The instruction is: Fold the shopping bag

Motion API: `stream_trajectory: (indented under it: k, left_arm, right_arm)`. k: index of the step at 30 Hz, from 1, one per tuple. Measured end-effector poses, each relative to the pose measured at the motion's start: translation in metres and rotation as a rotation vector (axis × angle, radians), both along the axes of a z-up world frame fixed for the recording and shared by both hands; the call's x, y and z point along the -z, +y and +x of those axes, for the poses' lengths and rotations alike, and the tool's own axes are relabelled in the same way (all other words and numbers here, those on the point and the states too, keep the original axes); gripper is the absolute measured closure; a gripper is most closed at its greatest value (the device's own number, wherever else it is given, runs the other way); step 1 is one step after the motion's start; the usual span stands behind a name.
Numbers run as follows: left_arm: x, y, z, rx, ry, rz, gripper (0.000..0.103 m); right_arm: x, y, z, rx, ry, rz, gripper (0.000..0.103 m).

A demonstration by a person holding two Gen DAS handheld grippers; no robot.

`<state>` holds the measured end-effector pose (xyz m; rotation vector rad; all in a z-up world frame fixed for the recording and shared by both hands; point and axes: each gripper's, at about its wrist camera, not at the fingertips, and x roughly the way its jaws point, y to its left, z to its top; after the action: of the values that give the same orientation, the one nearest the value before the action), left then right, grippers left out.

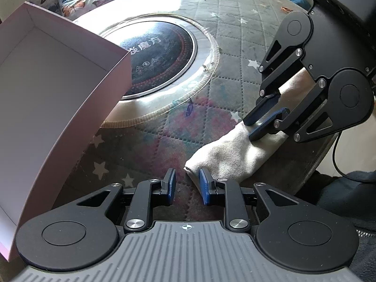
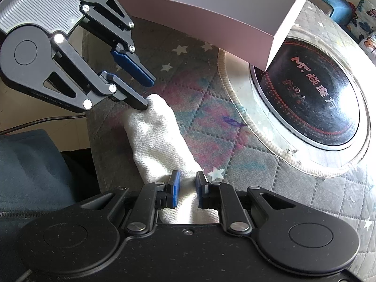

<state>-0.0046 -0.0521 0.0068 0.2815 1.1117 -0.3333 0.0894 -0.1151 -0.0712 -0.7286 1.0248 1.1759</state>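
Observation:
The shopping bag (image 1: 225, 155) is an off-white cloth folded into a long narrow bundle that lies on the quilted star cover near the table's edge. My left gripper (image 1: 186, 183) stands open at one end of the bundle. Its right finger touches the corner, and only the cover shows in the gap. In the right wrist view the left gripper (image 2: 146, 94) has its lower fingertip on the end of the bag (image 2: 152, 136) and its upper finger clear of it. My right gripper (image 2: 188, 188) is shut on the bundle's other end, with cloth filling the space between its pads; the left wrist view also shows the right gripper (image 1: 249, 130).
A pink open box (image 1: 47, 89) (image 2: 211, 11) stands close beside the left gripper and partly over a round black hob (image 1: 159, 54) (image 2: 310, 98) set into the table. The table edge (image 1: 312, 164) runs just past the bag. Blue clothing (image 2: 28, 164) and a cable (image 2: 35, 123) lie beyond it.

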Motion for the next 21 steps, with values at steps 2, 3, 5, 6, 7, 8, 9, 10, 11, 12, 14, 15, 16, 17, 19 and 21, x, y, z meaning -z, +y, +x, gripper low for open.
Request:
stream_trajectory:
  k: [2, 3, 5, 6, 7, 8, 9, 10, 11, 12, 14, 15, 16, 17, 19, 21]
  left_arm:
    - [-0.004, 0.001, -0.002, -0.004, -0.003, -0.012, 0.078]
    - [-0.007, 0.0, -0.004, -0.006, -0.012, -0.018, 0.078]
    - [-0.014, -0.002, -0.007, -0.009, -0.032, -0.028, 0.078]
    - [-0.016, -0.004, -0.009, -0.005, -0.043, -0.028, 0.078]
    - [-0.021, -0.009, -0.012, 0.013, -0.061, -0.036, 0.079]
    - [-0.025, -0.014, -0.015, 0.031, -0.079, -0.044, 0.079]
    - [-0.027, -0.018, -0.017, 0.044, -0.08, -0.054, 0.079]
    - [-0.025, -0.025, -0.018, 0.07, -0.08, -0.067, 0.079]
    - [-0.022, -0.029, -0.017, 0.086, -0.077, -0.07, 0.079]
    - [-0.019, -0.033, -0.016, 0.101, -0.075, -0.071, 0.079]
    - [-0.006, -0.04, -0.01, 0.113, -0.065, -0.064, 0.083]
    - [-0.002, -0.042, -0.008, 0.116, -0.059, -0.064, 0.083]
    - [0.006, -0.043, -0.005, 0.116, -0.046, -0.067, 0.085]
    - [0.01, -0.043, -0.003, 0.118, -0.046, -0.066, 0.086]
    - [0.016, -0.045, -0.001, 0.127, -0.048, -0.054, 0.087]
    - [0.02, -0.048, -0.001, 0.139, -0.051, -0.038, 0.087]
  right_arm:
    - [0.0, 0.0, 0.001, 0.01, 0.004, 0.004, 0.087]
    - [0.0, 0.0, 0.0, 0.011, 0.001, 0.004, 0.087]
    - [0.0, 0.0, -0.003, 0.001, -0.012, 0.0, 0.087]
    - [0.001, 0.001, -0.004, -0.001, -0.018, -0.002, 0.087]
    - [0.0, 0.001, -0.005, -0.003, -0.022, -0.004, 0.087]
    - [0.0, 0.001, -0.005, -0.005, -0.026, -0.006, 0.087]
    - [0.0, 0.001, -0.005, -0.005, -0.026, -0.006, 0.087]
    - [0.001, 0.001, -0.005, -0.004, -0.024, -0.005, 0.087]
    - [0.001, 0.001, -0.004, -0.003, -0.021, -0.004, 0.087]
    - [0.001, 0.001, -0.004, -0.002, -0.019, -0.002, 0.087]
    - [0.001, -0.001, -0.004, 0.0, -0.018, 0.004, 0.087]
    - [0.001, -0.001, -0.004, 0.001, -0.018, 0.008, 0.087]
    - [0.002, -0.002, -0.004, 0.003, -0.018, 0.012, 0.087]
    - [0.002, -0.002, -0.004, 0.004, -0.019, 0.015, 0.087]
    - [0.001, -0.003, -0.005, 0.005, -0.022, 0.019, 0.087]
    - [0.0, -0.004, -0.004, 0.006, -0.021, 0.018, 0.086]
